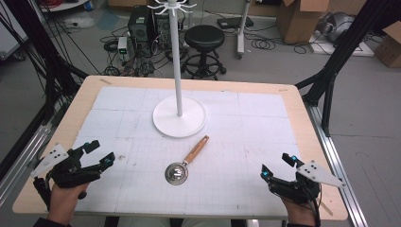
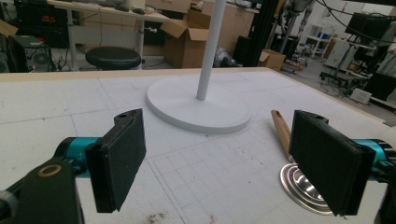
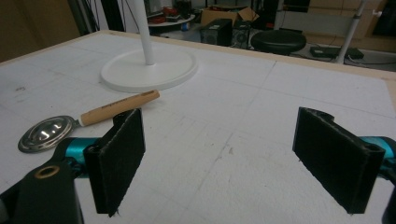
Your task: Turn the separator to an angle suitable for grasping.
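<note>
A metal scoop with a round steel bowl (image 1: 176, 173) and a wooden handle (image 1: 196, 150) lies near the middle of the white mat, handle pointing up and to the right. Behind it stands a white stand with a round base (image 1: 179, 117) and a tall pole (image 1: 176, 52). My left gripper (image 1: 100, 152) rests at the near left, open and holding nothing. At the near right my right gripper (image 1: 277, 166) is open too, jaws wide apart. The scoop bowl (image 2: 299, 186) lies partly behind the right jaw in the left gripper view, and the scoop (image 3: 46, 132) is at the left in the right gripper view.
A wooden table (image 1: 75, 101) carries the gridded white mat (image 1: 246, 142). Beyond the far edge are a black stool (image 1: 204, 40), computer boxes with cables (image 1: 142, 28) and cardboard boxes (image 1: 298, 19). Black frame posts (image 1: 340, 52) stand at both sides.
</note>
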A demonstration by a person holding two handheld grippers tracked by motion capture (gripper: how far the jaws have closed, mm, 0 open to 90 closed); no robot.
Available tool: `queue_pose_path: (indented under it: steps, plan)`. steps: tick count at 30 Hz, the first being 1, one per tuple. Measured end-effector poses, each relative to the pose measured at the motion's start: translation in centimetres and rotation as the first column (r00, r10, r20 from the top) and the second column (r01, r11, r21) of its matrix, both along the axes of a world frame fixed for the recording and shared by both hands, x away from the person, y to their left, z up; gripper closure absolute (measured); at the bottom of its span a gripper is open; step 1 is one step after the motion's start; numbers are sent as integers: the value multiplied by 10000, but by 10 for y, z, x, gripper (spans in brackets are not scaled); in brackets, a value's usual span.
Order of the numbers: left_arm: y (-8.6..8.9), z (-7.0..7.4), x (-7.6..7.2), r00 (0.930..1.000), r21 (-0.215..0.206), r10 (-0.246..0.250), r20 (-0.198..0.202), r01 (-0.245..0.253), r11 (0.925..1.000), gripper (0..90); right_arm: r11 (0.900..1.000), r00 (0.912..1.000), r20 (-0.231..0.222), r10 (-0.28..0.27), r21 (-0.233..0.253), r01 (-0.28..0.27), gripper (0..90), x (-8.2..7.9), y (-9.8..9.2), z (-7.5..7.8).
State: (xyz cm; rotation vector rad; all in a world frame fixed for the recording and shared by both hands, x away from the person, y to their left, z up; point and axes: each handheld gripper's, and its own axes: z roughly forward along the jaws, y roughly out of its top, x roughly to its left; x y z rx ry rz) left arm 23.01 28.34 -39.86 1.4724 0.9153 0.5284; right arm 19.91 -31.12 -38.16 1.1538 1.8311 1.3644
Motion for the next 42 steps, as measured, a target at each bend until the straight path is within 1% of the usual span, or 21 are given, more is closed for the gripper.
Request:
queue_pose_path:
  steps: [5,9,11,14,16,18,20,21,22,23,24,25,26,27,30,32,33,35,37,40,42]
  plan:
    - [2,-1,1,9999,-43,98,-48,-98,9999,193,9999,9999,-89,66,95,-65,167,1,0,-1]
    - [3,-1,0,9998,-84,169,-66,-170,9998,193,9997,9997,-186,164,209,-160,168,3,4,-2]
    - [3,-1,0,9998,-74,170,-58,-170,9998,193,9990,9991,-202,367,267,-362,170,5,11,-2]
    - [3,-1,0,9999,-4,112,-44,-112,9999,194,9971,9968,-243,761,30,-761,175,8,25,-2]
    - [1,-1,0,10000,115,21,-56,-21,9999,195,9934,9925,-434,1142,-40,-1145,178,13,37,-3]
    - [1,-1,-1,10000,128,5,-66,-4,9999,196,9878,9864,-558,1547,-94,-1555,228,17,50,-4]
    - [1,-1,-1,10000,81,59,-59,-58,10000,196,9797,9771,-769,1983,-151,-2000,269,23,64,-7]
    - [2,-2,-1,10000,83,56,-77,-55,10000,197,9754,9706,-1011,2183,-83,-2202,312,25,71,-10]
    - [2,-2,0,9999,72,69,-101,-68,10000,198,9683,9596,-1343,2474,-11,-2498,406,29,78,-13]
    - [2,-2,0,9999,50,77,-108,-77,10000,199,9576,9440,-1666,2848,40,-2881,489,33,86,-17]
    - [3,-2,1,9999,65,84,-119,-84,9999,199,9488,9310,-1919,3104,24,-3158,546,37,94,-21]
    - [3,-2,1,9999,47,98,-128,-97,9999,199,9435,9222,-2135,3225,-65,-3314,592,41,101,-24]
    - [3,-2,1,9998,29,119,-141,-118,9999,198,9390,9130,-2366,3322,-81,-3438,663,45,109,-27]
    - [4,-2,1,9998,41,121,-147,-121,9999,199,9308,9014,-2526,3518,-80,-3655,715,48,116,-30]
    - [4,-2,0,9998,8,150,-128,-150,9999,199,9096,8802,-2855,3793,-594,-4112,808,57,140,-36]
    - [5,-2,1,9998,-26,152,-129,-153,9999,199,9033,8776,-2994,3744,-959,-4181,866,61,154,-41]
    - [5,-2,1,9998,-25,148,-142,-149,9999,199,9001,8756,-3048,3748,-1066,-4224,889,63,160,-43]
    - [6,-3,1,9997,-26,151,-179,-151,9999,199,8914,8677,-3175,3824,-1203,-4369,894,68,170,-47]
    - [7,-3,1,9997,-47,184,-183,-185,9998,199,8866,8601,-3319,3875,-1216,-4464,894,73,180,-51]
    - [7,-3,2,9996,-50,179,-221,-180,9998,200,8799,8568,-3534,3754,-1544,-4493,894,79,193,-58]
    - [7,-3,2,9996,-59,174,-231,-176,9998,200,8800,8532,-3720,3656,-1605,-4470,894,85,198,-62]
